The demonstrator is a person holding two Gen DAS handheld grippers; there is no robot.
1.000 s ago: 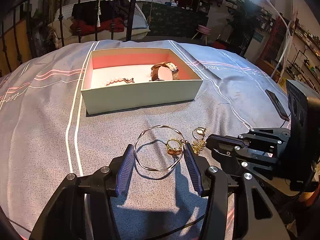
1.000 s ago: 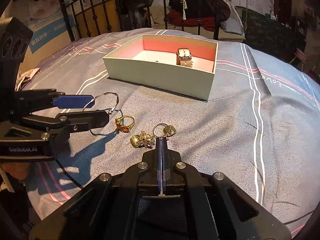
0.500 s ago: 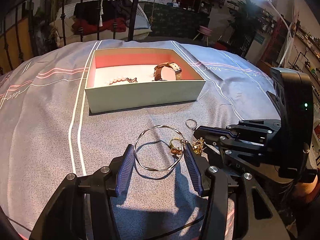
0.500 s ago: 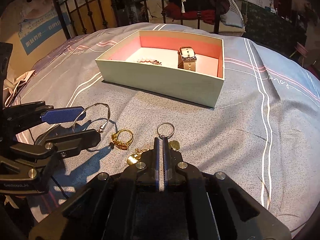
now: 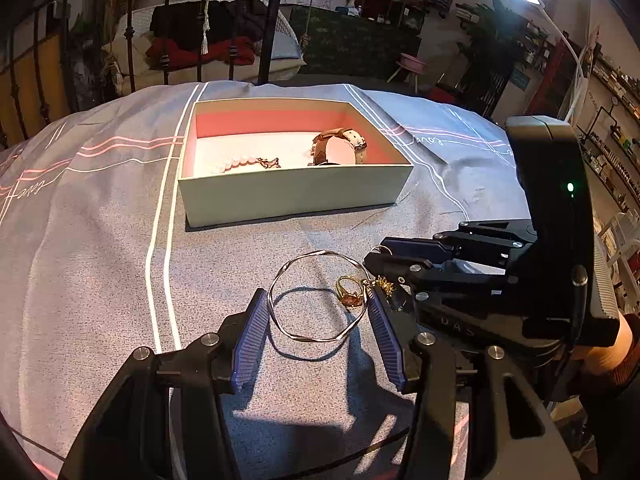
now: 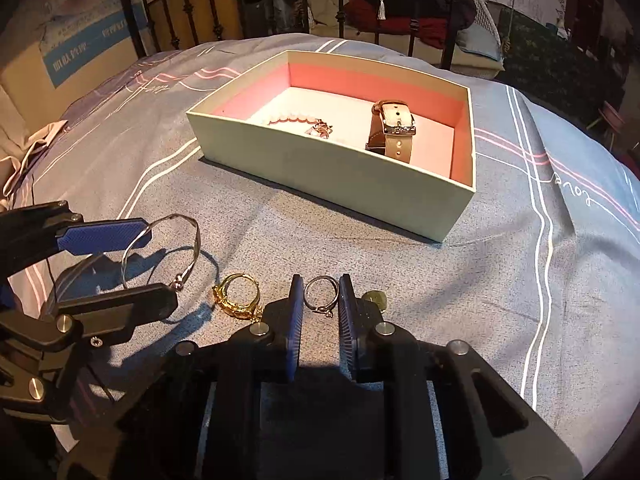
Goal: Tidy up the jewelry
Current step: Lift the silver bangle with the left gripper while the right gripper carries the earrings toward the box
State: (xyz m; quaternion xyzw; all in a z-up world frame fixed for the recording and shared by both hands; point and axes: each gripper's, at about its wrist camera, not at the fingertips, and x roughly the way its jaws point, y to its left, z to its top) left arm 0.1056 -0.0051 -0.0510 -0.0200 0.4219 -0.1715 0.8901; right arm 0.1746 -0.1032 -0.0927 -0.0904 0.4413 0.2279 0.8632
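Silver ring (image 6: 321, 293) between opening right gripper (image 6: 321, 300) jaws.

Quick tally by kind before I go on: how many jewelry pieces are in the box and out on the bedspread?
Watches: 1, watch in the box
Bead bracelets: 1, pearl bracelet in the box
Bangles: 1, wire bangle on the bedspread
Rings: 2, gold ring and silver ring
Small gold pieces: 2, gold charm and gold piece; kind unclear
Total: 7
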